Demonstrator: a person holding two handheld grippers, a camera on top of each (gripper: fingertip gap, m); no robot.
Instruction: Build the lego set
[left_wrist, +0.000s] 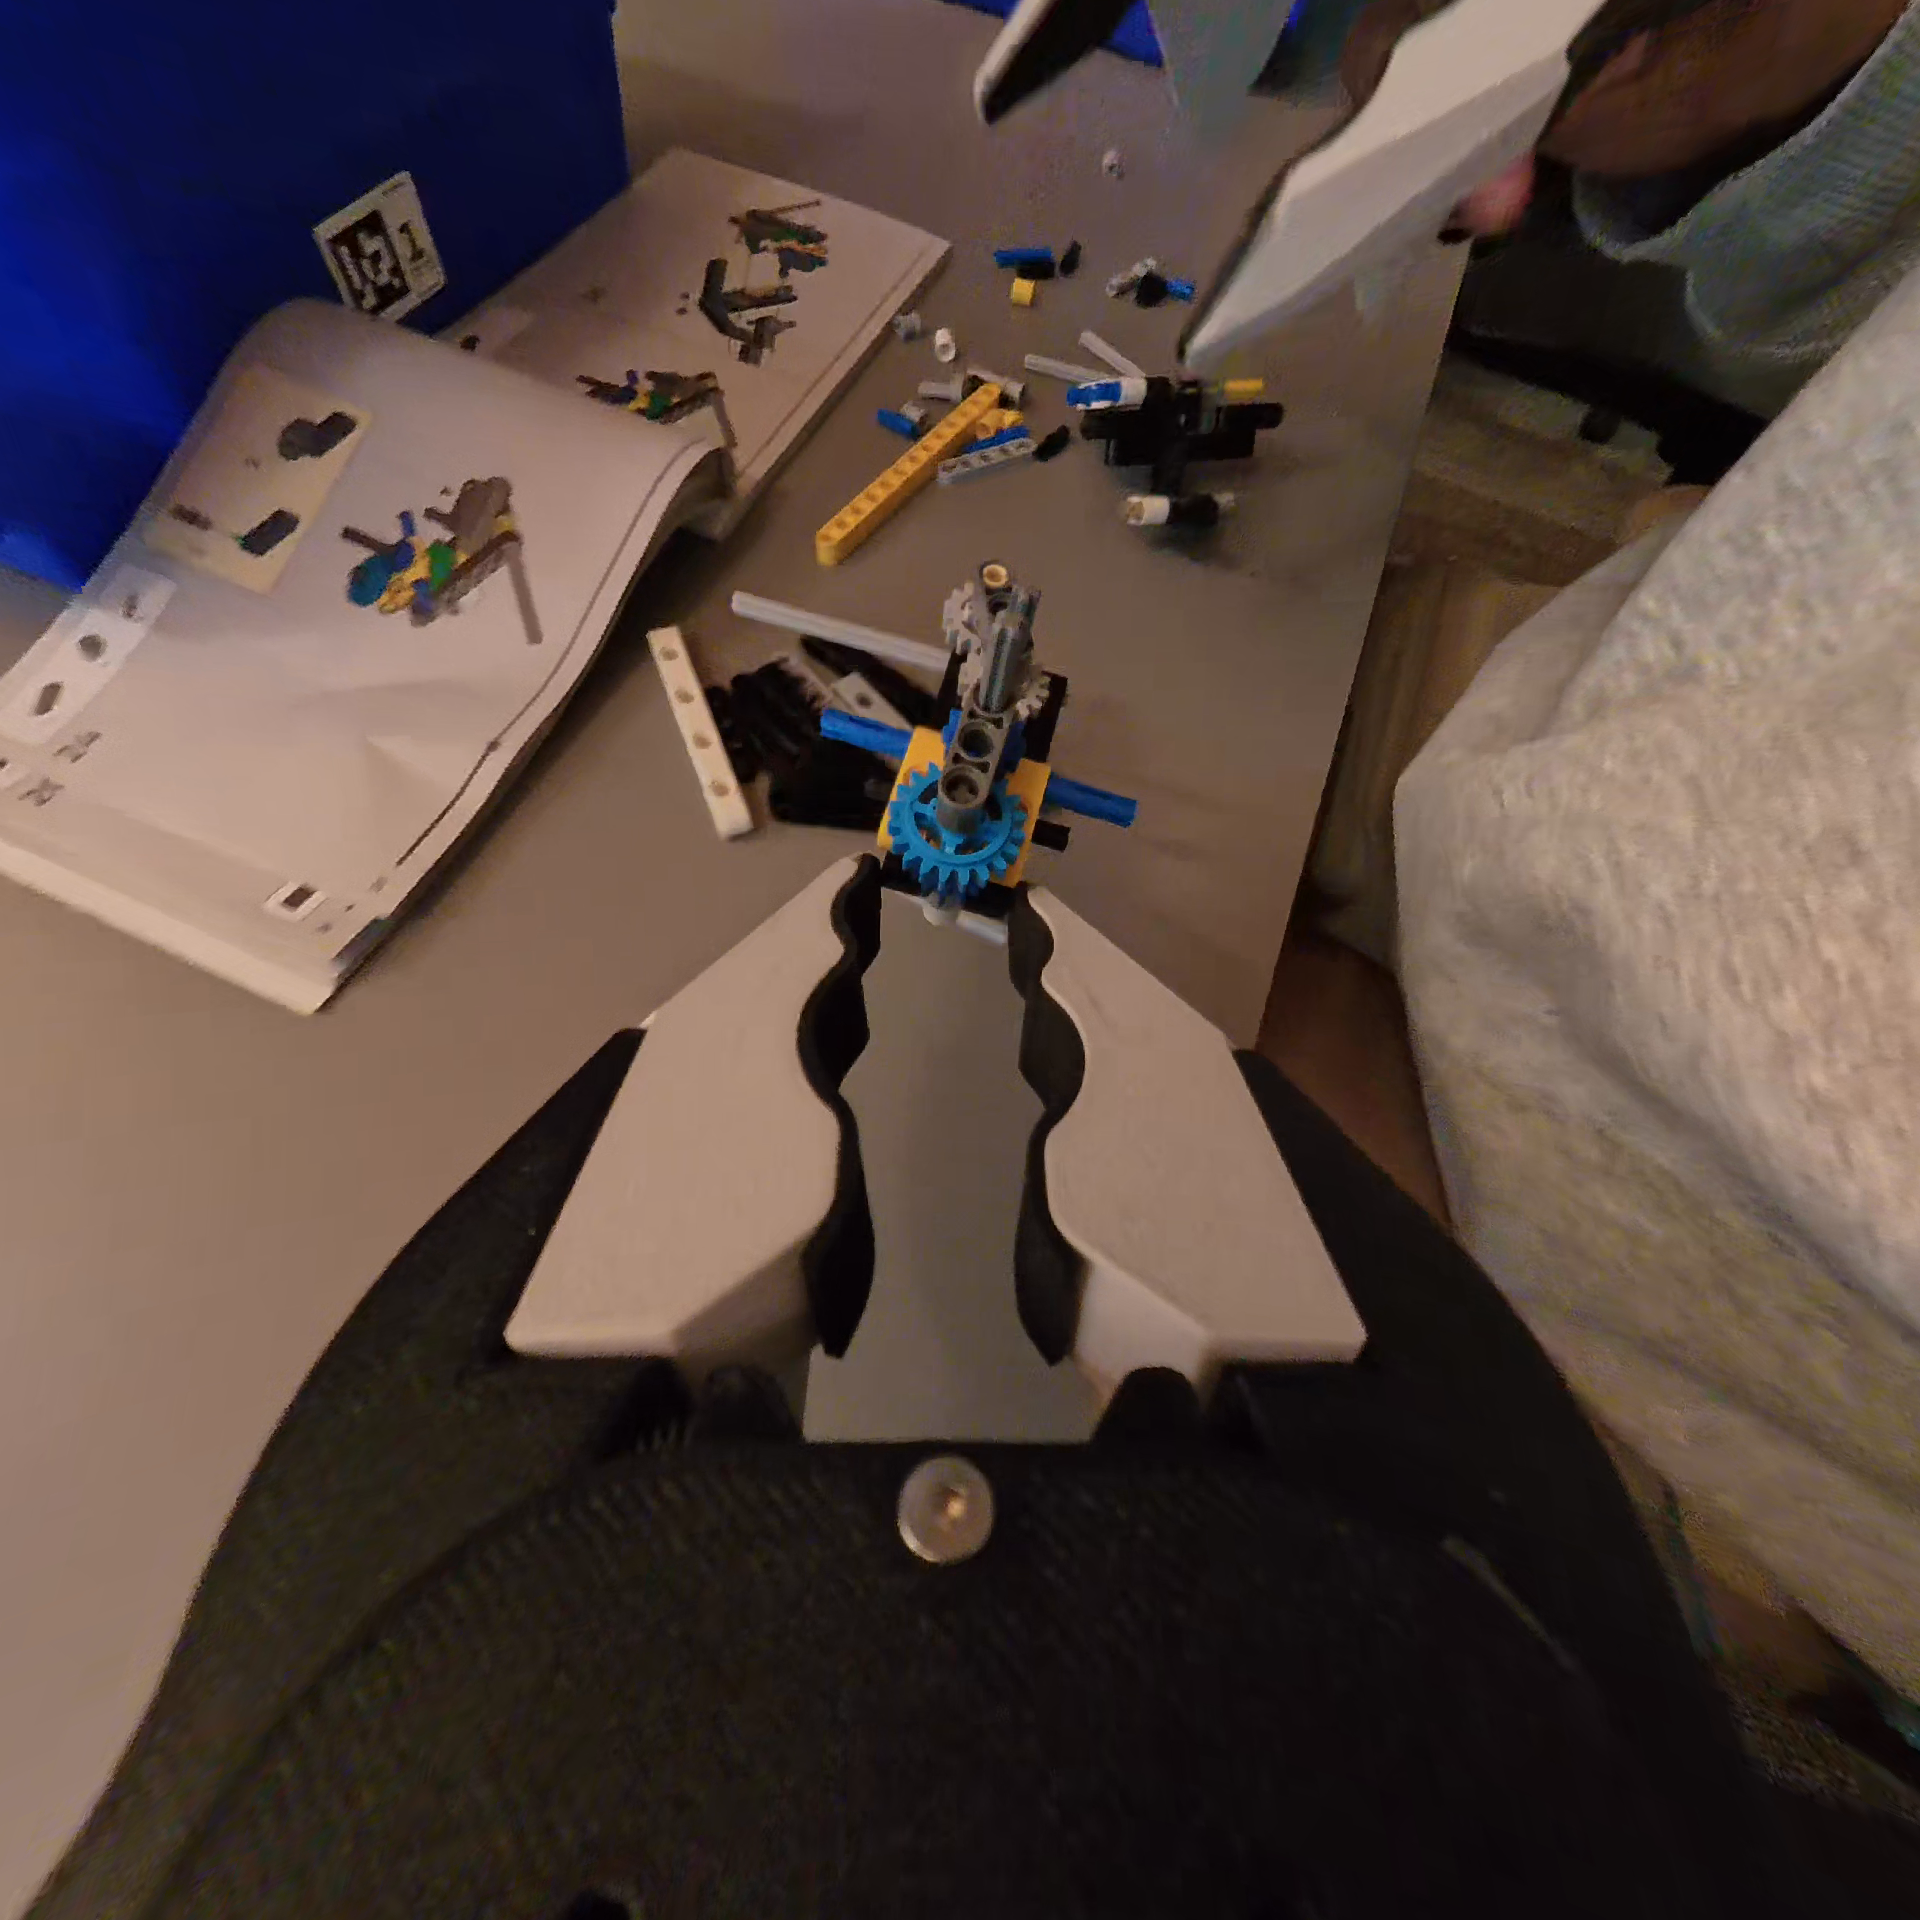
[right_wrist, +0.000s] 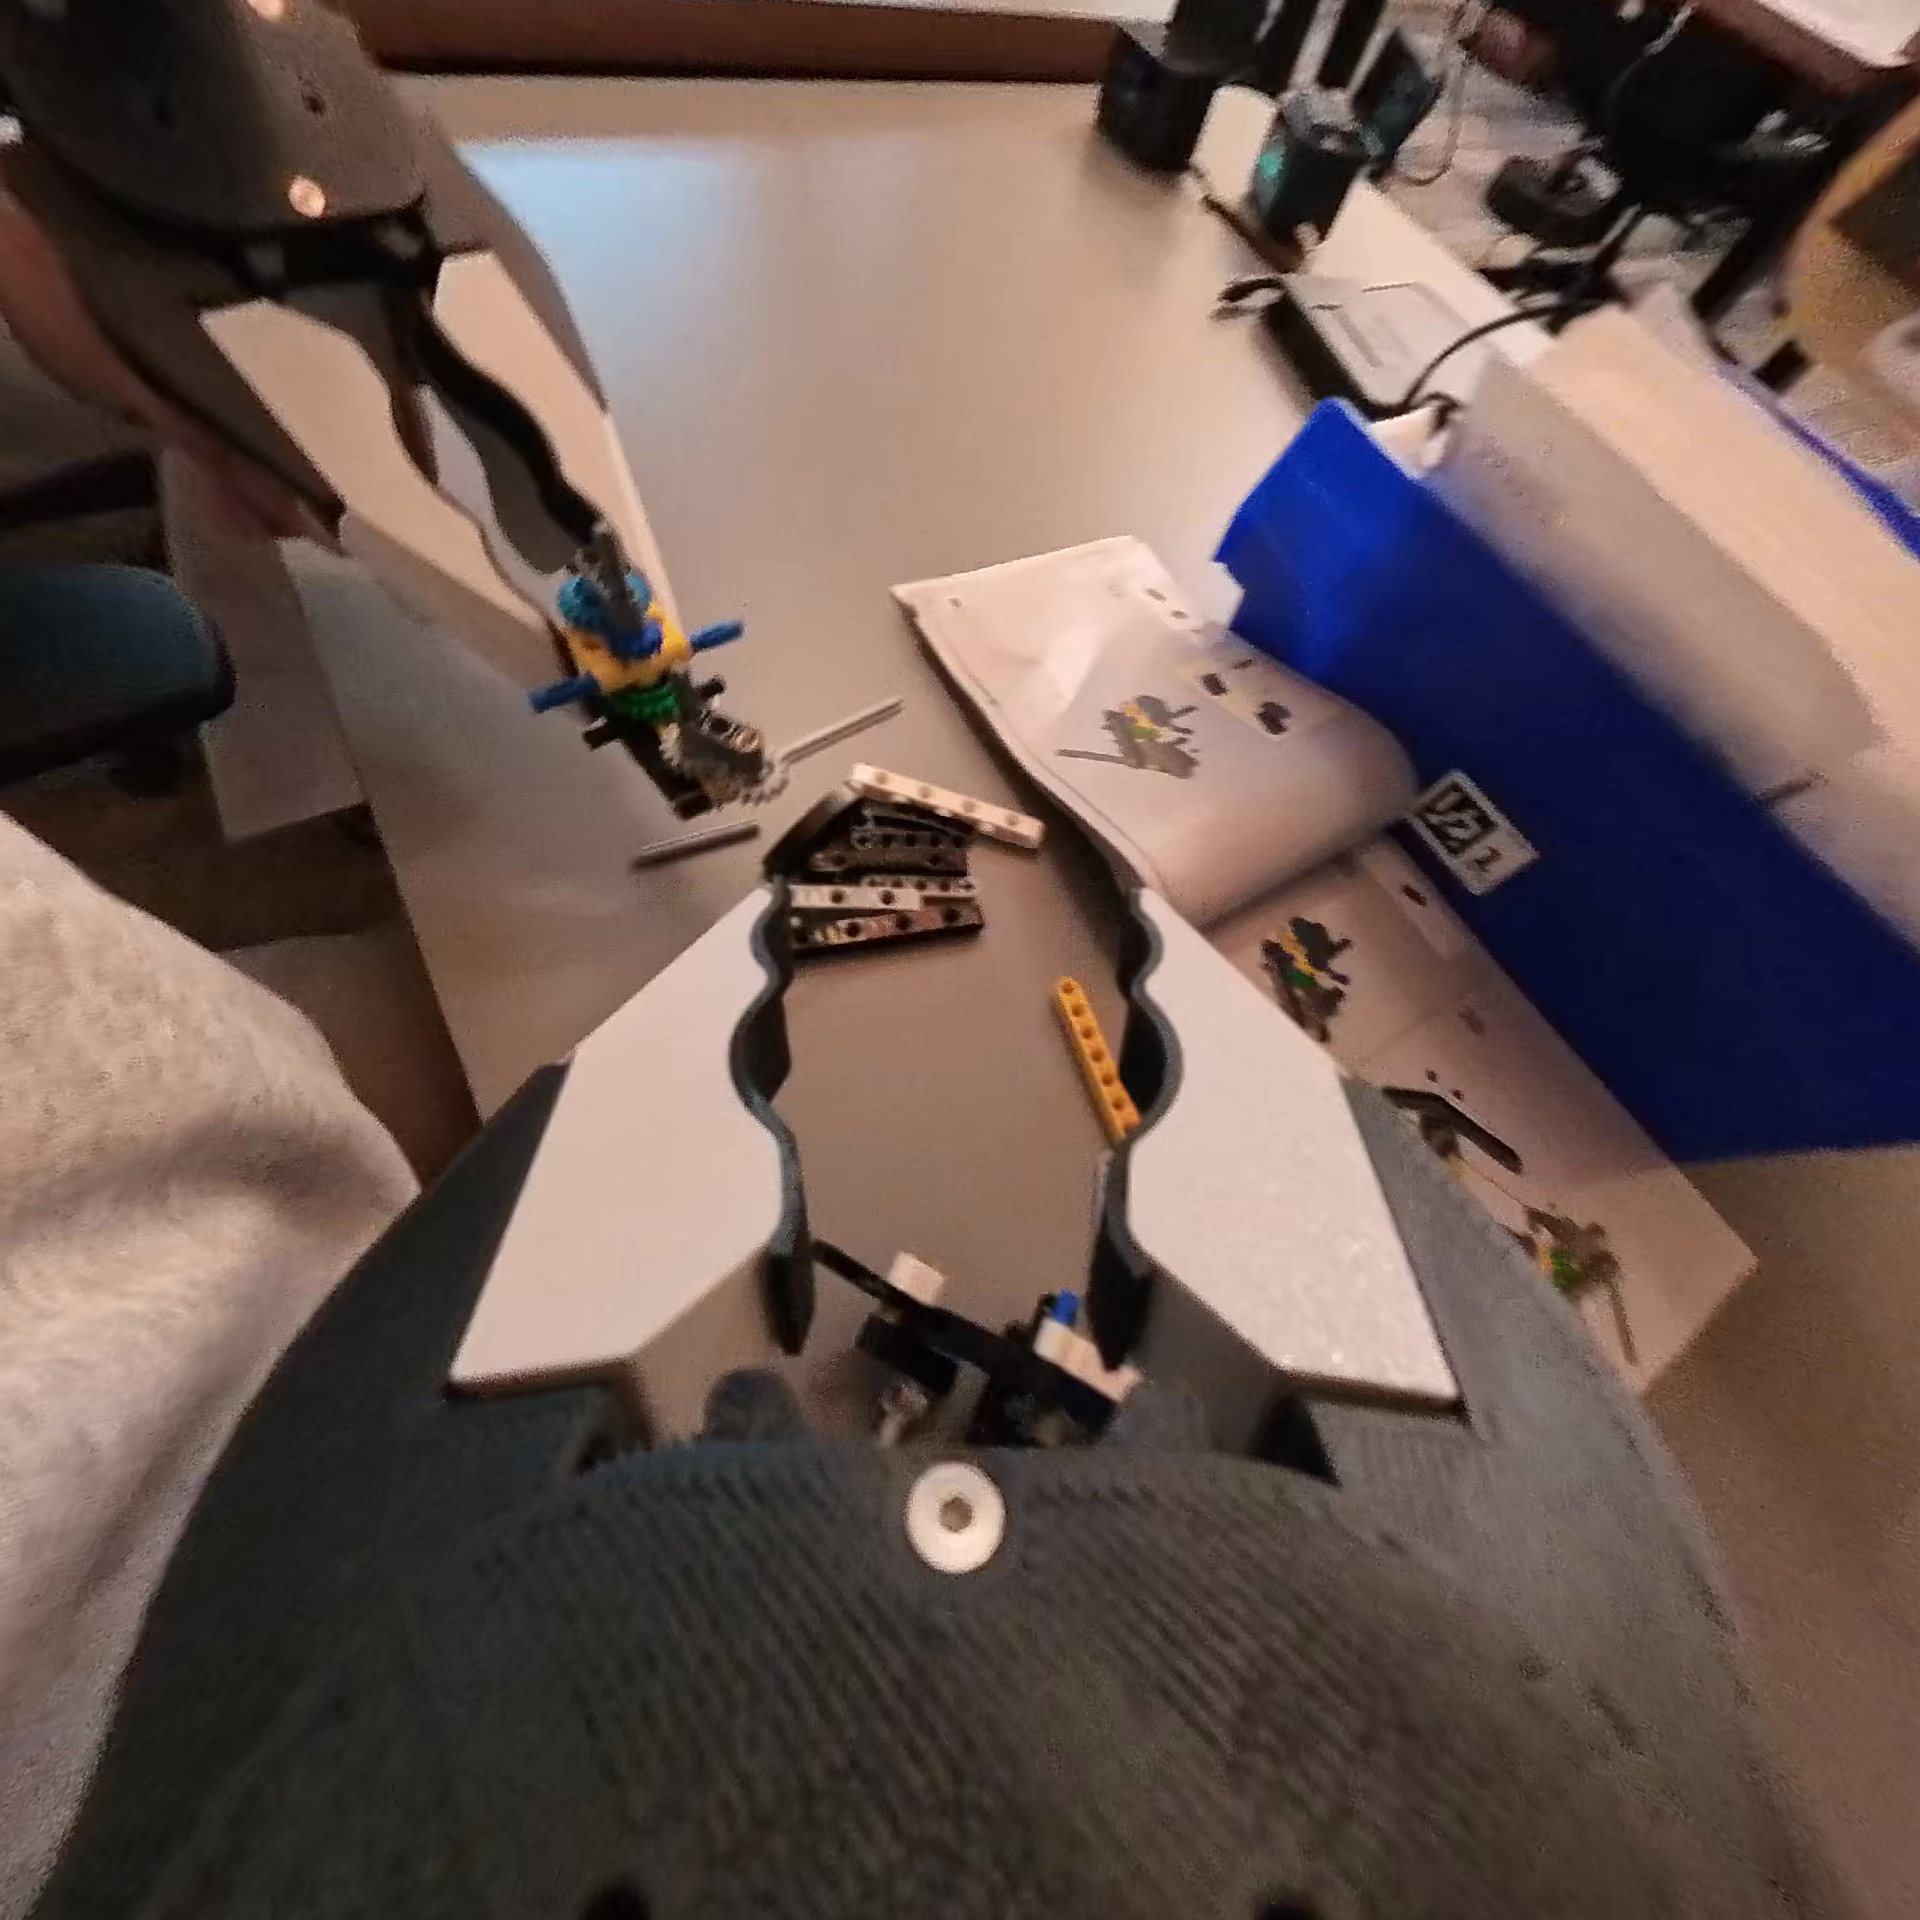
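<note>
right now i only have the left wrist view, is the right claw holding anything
Observer: No. The right claw is wide open and grips nothing.
Operator: anything on the gear assembly i cant see from here
Observer: Yes. The gear assembly has a green gear just past its yellow block, hidden in your view.
Operator: where is the black build relative to the right claw
Observer: The black build lies on the table under the base of the claw, well behind the fingertips and not between them.
</note>
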